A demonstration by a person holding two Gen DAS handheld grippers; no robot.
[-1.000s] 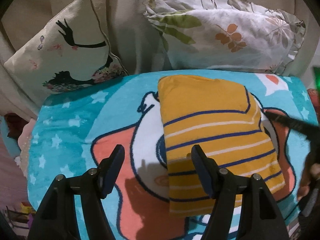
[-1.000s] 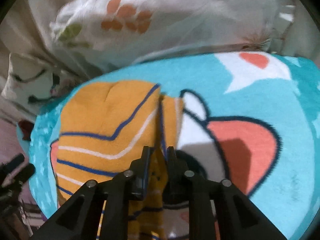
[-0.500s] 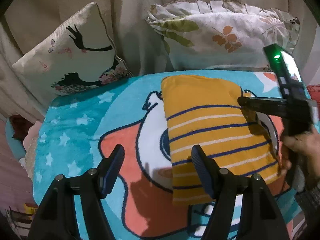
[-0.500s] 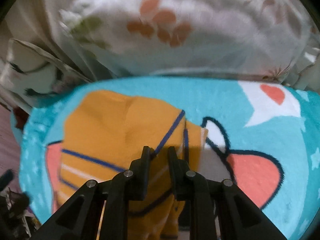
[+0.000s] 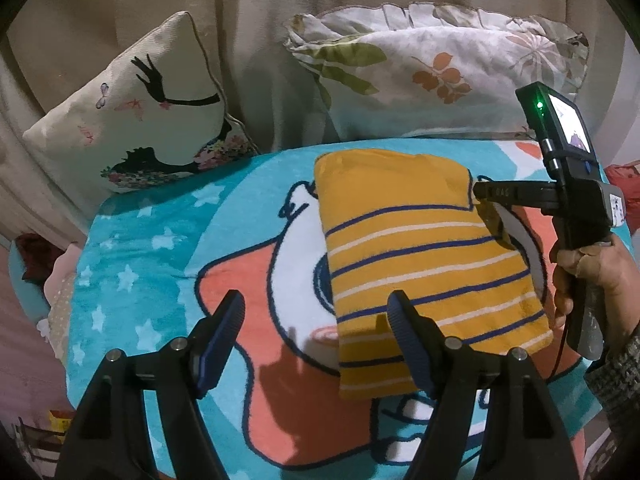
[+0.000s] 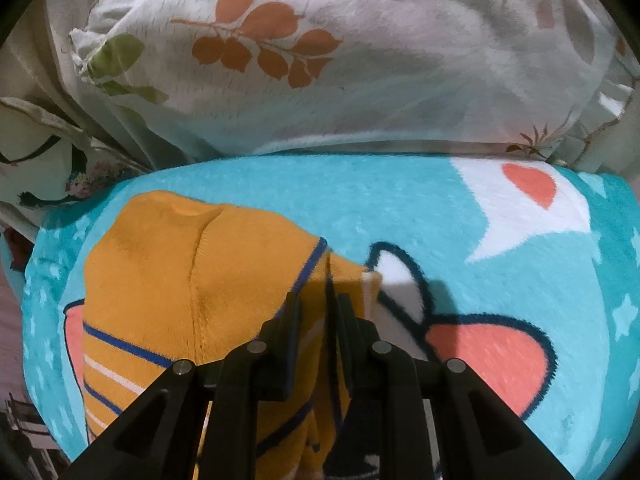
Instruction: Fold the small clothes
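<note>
On the turquoise cartoon blanket (image 5: 168,264) lies the mustard striped garment (image 5: 420,264), folded into a long rectangle, its plain end towards the two pillows. My left gripper (image 5: 316,320) hangs above the blanket near the garment's close end; its jaws have just been opening and stand wide with nothing between them, the right finger over the cloth's lower edge, the left over the blanket's coral patch. My right gripper (image 6: 314,312) comes in from the side at the garment's far right corner, jaws drawn nearly together on a raised fold of the yellow fabric by its navy-trimmed edge. My right hand (image 5: 592,272) grips that tool's handle. Behind the blanket a leaf-print pillow (image 6: 320,52) and a silhouette cushion (image 5: 136,108) lean against the beige curtain (image 5: 256,20).
</note>
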